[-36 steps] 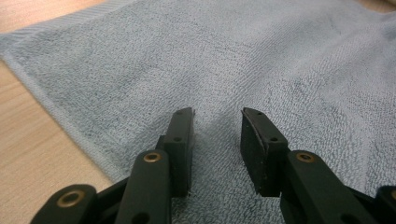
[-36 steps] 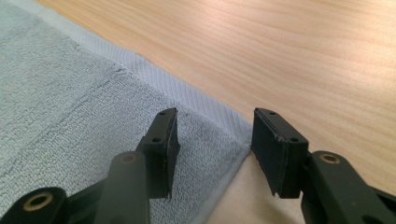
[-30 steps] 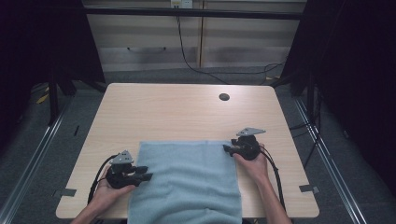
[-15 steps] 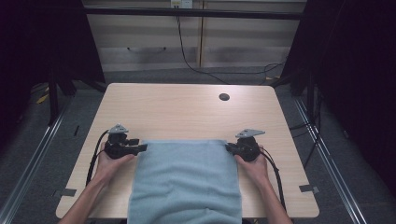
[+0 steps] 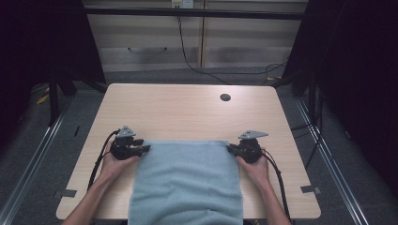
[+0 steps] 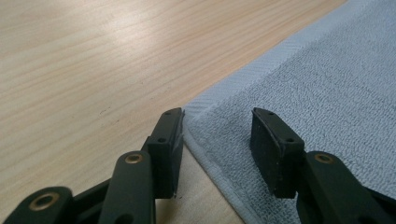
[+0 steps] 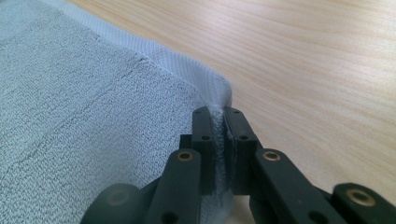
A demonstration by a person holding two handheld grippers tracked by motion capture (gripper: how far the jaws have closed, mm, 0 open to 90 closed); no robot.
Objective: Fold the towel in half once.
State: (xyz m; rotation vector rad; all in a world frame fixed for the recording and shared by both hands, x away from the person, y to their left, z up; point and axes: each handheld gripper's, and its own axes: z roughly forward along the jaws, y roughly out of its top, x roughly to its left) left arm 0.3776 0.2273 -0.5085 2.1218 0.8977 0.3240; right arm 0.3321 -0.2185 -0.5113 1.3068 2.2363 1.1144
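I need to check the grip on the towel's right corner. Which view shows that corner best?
The right gripper view: the right tongs pinch the towel corner up close. The high view shows that corner small, beside the right tongs. The left gripper view shows the opposite corner between the open left tongs.

**Three cameras, one towel**

We take the towel (image 5: 187,180) as our landmark. Our high view looks forward and down from above its near end, far enough back to take in the whole table (image 5: 187,112). Our left gripper view sits low and very close at the towel's far left corner (image 6: 196,116), facing across it. Our right gripper view sits equally close at the far right corner (image 7: 219,91). All three share the towel's far edge.
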